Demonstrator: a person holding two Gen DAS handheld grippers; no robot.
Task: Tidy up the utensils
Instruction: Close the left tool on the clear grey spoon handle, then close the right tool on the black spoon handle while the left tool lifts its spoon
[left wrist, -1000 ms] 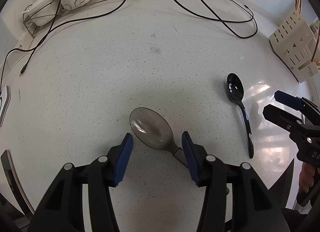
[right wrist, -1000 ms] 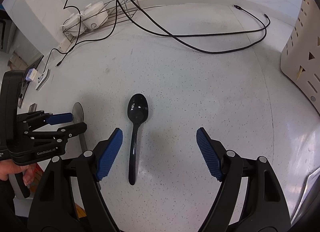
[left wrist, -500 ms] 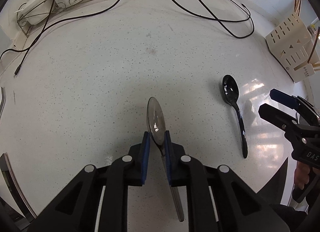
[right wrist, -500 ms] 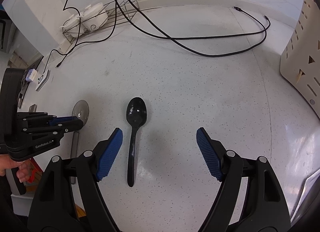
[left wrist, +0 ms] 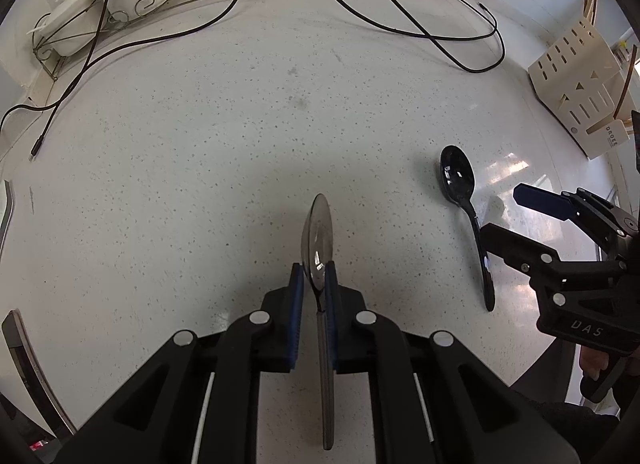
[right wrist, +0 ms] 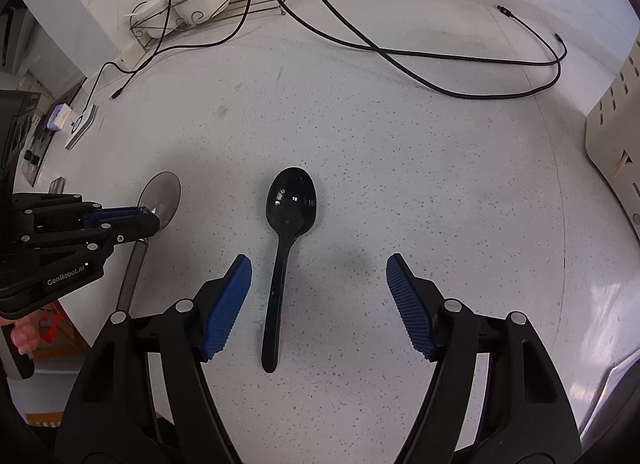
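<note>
In the left wrist view, the left gripper (left wrist: 314, 284) has clamped onto the neck of the metal spoon (left wrist: 318, 236), tipping its bowl on edge; a second ago it lay flat between spread jaws. That spoon looks ready to lift.

In the right wrist view, the right gripper (right wrist: 319, 296) has just been narrowing yet stands spread, astride the black plastic spoon (right wrist: 286, 232) lying untouched on the speckled counter (right wrist: 400, 144).

Speckled counter (right wrist: 400, 144) bears black spoon (right wrist: 291, 200), cables (right wrist: 440, 54).
</note>
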